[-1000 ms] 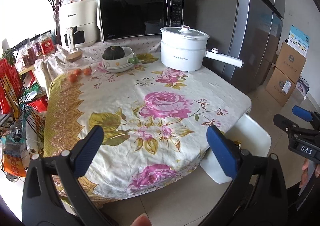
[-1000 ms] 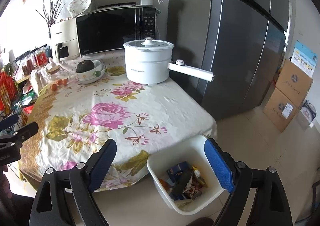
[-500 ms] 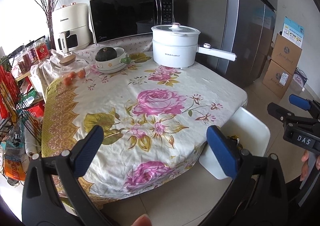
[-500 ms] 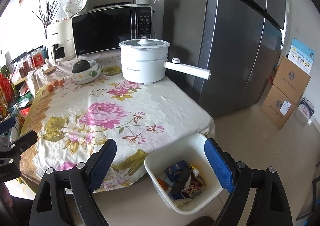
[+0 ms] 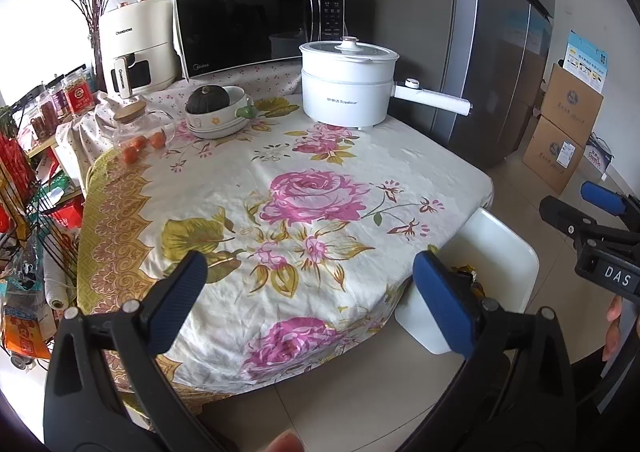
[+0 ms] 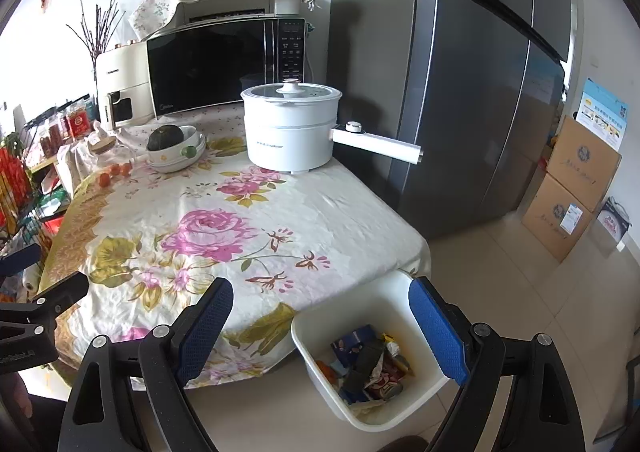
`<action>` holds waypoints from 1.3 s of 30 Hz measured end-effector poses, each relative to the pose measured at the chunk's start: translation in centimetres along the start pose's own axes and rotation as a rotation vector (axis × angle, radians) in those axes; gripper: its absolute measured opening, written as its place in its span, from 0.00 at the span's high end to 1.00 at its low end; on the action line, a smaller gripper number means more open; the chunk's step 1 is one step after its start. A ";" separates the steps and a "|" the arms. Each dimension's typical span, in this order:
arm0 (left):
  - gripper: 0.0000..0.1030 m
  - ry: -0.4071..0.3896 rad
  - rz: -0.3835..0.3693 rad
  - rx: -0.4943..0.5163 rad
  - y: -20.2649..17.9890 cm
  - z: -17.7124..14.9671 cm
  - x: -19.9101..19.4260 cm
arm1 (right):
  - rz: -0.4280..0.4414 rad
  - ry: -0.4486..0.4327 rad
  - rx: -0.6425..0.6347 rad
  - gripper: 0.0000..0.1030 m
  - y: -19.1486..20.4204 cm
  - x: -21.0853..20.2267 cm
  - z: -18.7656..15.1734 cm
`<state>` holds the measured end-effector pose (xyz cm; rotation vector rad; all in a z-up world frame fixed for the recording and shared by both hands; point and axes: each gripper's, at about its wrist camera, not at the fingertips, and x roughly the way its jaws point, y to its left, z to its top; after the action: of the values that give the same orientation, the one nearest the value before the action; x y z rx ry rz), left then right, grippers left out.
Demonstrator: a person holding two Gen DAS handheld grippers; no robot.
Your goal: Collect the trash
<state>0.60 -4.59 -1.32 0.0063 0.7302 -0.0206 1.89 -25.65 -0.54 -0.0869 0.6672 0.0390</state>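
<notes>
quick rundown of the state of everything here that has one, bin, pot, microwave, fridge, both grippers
white bin: upright on the floor by the table corner, holding wrappers and a can
electric pot: lid on, handle toward the fridge
microwave: door shut, cloth draped above
fridge: doors shut
left gripper: jaws open, empty
right gripper: jaws open, empty

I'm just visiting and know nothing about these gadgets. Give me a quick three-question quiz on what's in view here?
1. True or false: the right gripper holds a piece of trash.
2. Where is the collected trash? A) in the white bin on the floor B) on the flowered tablecloth C) in the white pot
3. What stands behind the pot?

Key: 1 false, its jaws are open and empty. 2 A. 3 the black microwave.
</notes>
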 end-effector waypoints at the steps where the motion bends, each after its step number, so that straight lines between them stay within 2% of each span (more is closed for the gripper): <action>1: 0.01 0.001 -0.001 0.001 0.0 0.0 0.0 | 0.000 0.000 0.000 0.12 0.0 0.0 0.0; 39: 0.01 0.018 -0.017 0.010 -0.1 -0.1 0.4 | -0.005 0.001 -0.002 0.12 0.0 0.0 0.0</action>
<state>0.83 -4.74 -1.67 0.0096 0.7485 -0.0401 1.92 -25.65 -0.53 -0.0905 0.6681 0.0350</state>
